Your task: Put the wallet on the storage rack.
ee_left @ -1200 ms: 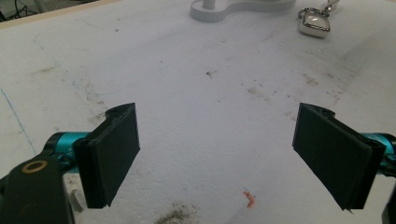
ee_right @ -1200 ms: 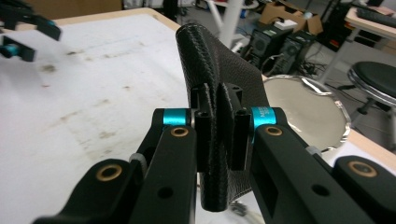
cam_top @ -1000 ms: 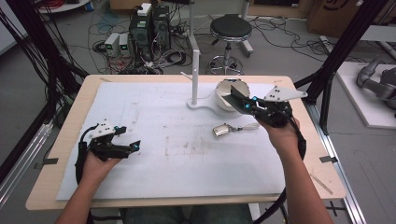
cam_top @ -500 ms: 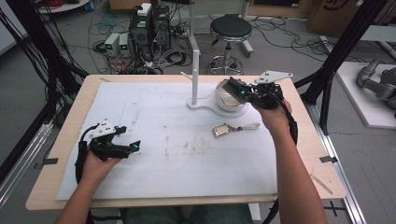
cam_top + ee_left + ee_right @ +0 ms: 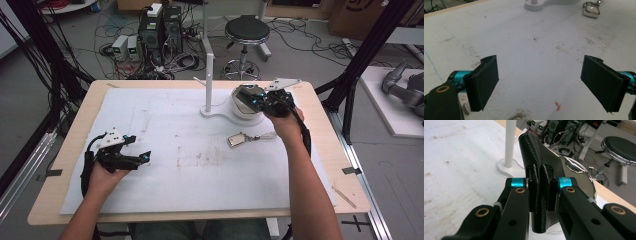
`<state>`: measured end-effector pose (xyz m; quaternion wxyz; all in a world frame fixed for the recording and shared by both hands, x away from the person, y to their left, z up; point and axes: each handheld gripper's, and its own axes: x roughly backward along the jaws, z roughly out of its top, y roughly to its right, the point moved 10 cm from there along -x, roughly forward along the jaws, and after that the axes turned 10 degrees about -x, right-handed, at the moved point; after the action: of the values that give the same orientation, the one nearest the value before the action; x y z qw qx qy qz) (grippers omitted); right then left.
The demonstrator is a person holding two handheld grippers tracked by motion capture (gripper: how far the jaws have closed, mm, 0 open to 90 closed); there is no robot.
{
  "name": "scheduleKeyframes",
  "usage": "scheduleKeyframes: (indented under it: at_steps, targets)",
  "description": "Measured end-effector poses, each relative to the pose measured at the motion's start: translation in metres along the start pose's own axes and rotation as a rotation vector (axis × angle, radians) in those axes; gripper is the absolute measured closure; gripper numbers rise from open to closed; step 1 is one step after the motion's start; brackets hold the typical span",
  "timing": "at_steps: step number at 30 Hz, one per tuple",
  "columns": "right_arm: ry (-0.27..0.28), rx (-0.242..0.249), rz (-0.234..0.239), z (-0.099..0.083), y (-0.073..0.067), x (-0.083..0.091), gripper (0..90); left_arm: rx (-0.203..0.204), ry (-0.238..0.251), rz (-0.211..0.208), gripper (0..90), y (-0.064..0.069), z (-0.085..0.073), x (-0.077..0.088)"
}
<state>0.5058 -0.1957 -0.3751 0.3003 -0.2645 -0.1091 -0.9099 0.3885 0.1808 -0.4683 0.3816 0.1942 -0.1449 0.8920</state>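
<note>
Right gripper [image 5: 541,192] clamps flat black textured leather wallet [image 5: 537,155] edge-on over white round bowl [image 5: 246,111], likely for dropping in; left gripper [image 5: 546,82] idles, jaws apart.

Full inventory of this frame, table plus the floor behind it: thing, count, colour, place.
Black leather piece: 1, black, pinched in the right gripper, above the bowl.
Bowl: 1, white outside and shiny inside, far right part of the table.
Stand: 1, white post on a flat base, beside the bowl.
Key fob: 1, silver, on the mat right of centre.
Mat: 1, white and stained, covers the table.
Table: 1, light wood.
Stool: 1, black seat with chrome frame, floor behind.
Computer boxes: several, dark, floor behind.
Left gripper: open, low over the mat.
Right gripper: shut on the leather piece.
</note>
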Motion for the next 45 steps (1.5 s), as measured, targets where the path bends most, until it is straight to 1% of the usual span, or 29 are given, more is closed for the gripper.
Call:
scheduleKeyframes:
  at_steps: [3, 7, 13, 14, 16, 17, 18, 19, 20, 21, 22, 23, 25, 26, 28, 29, 31, 33, 36, 37, 38, 39, 40, 41, 42, 43, 45]
  targets:
    - [-0.018, -0.002, -0.007, -0.003, 0.003, -0.007, 85.4, -0.003, -0.003, -0.001, 14.7, 0.000, 0.000, 0.000]
    - [-0.041, -0.017, -0.021, -0.007, 0.007, -0.017, 85.2, -0.002, -0.002, -0.001, 14.7, 0.000, 0.000, 0.000]
    - [-0.046, -0.041, -0.042, -0.011, 0.013, -0.026, 83.5, -0.005, -0.006, -0.002, 14.7, 0.000, -0.001, -0.001]
    - [-0.046, -0.038, -0.044, -0.011, 0.013, -0.027, 82.0, -0.006, -0.007, -0.002, 14.7, -0.001, -0.001, 0.000]
    - [-0.041, -0.036, -0.061, -0.011, 0.013, -0.028, 76.5, -0.001, -0.006, -0.003, 14.7, -0.001, -0.001, 0.000]
    - [-0.039, -0.036, -0.061, -0.010, 0.012, -0.027, 73.6, -0.001, -0.005, 0.000, 14.7, -0.001, -0.001, 0.000]
    - [-0.031, -0.020, -0.058, -0.008, 0.011, -0.026, 66.9, -0.001, -0.005, 0.000, 14.7, -0.001, -0.001, 0.000]
    - [-0.031, -0.020, -0.058, -0.008, 0.011, -0.026, 66.9, -0.001, -0.005, 0.000, 14.7, -0.001, -0.001, 0.000]
    - [-0.025, -0.022, -0.069, -0.007, 0.010, -0.021, 58.9, 0.001, -0.003, 0.002, 14.7, -0.001, -0.001, 0.000]
    - [-0.018, -0.025, -0.058, -0.006, 0.009, -0.017, 57.7, 0.000, -0.001, 0.002, 14.7, -0.001, 0.000, 0.000]
    - [-0.011, -0.025, -0.057, -0.005, 0.008, -0.013, 54.2, -0.003, 0.001, 0.000, 14.7, -0.001, 0.000, 0.001]
    - [-0.005, -0.040, -0.048, -0.005, 0.007, -0.009, 49.8, -0.002, 0.003, 0.001, 14.7, 0.000, 0.000, 0.001]
    - [-0.004, -0.066, -0.027, -0.005, 0.004, 0.001, 44.1, -0.004, 0.004, 0.000, 14.7, 0.000, 0.001, 0.001]
    - [0.011, -0.073, -0.018, -0.005, 0.002, 0.006, 42.4, -0.008, 0.006, 0.002, 14.7, -0.001, 0.002, 0.001]
    - [0.078, -0.070, -0.019, -0.006, -0.001, 0.018, 40.5, -0.009, 0.009, 0.002, 14.7, -0.001, 0.003, 0.002]
    - [0.087, -0.078, -0.013, -0.009, -0.003, 0.022, 37.9, -0.008, 0.011, 0.003, 14.7, -0.001, 0.004, 0.002]
    - [0.106, -0.084, -0.013, -0.016, -0.004, 0.031, 36.6, -0.008, 0.020, 0.006, 14.6, -0.002, 0.005, 0.002]
    - [0.126, -0.099, -0.005, -0.024, -0.008, 0.041, 34.5, -0.015, 0.018, 0.004, 14.6, -0.001, 0.005, 0.002]
    - [0.146, -0.109, 0.009, -0.037, -0.013, 0.056, 32.8, -0.018, 0.019, 0.000, 14.6, -0.001, 0.005, 0.001]
    - [0.156, -0.105, 0.009, -0.041, -0.015, 0.061, 31.8, -0.021, 0.019, 0.002, 14.6, -0.002, 0.005, 0.001]
    - [0.156, -0.105, 0.009, -0.041, -0.015, 0.061, 31.8, -0.021, 0.019, 0.002, 14.6, -0.002, 0.005, 0.001]
    - [0.173, -0.107, 0.016, -0.051, -0.020, 0.070, 31.0, -0.020, 0.024, 0.001, 14.6, -0.002, 0.005, 0.002]
    - [0.173, -0.107, 0.016, -0.051, -0.020, 0.070, 31.0, -0.020, 0.024, 0.001, 14.6, -0.002, 0.005, 0.002]
    - [0.188, -0.109, 0.019, -0.061, -0.025, 0.075, 30.4, -0.026, 0.023, 0.001, 14.7, -0.002, 0.004, 0.002]
    - [0.188, -0.109, 0.019, -0.061, -0.025, 0.075, 30.4, -0.026, 0.023, 0.001, 14.6, -0.002, 0.004, 0.002]
    - [0.185, -0.115, 0.019, -0.072, -0.027, 0.075, 28.1, -0.039, 0.017, 0.001, 14.6, -0.002, 0.003, 0.002]
    - [0.194, -0.129, 0.018, -0.080, -0.028, 0.074, 26.7, -0.042, 0.019, 0.000, 14.6, -0.002, 0.003, 0.003]
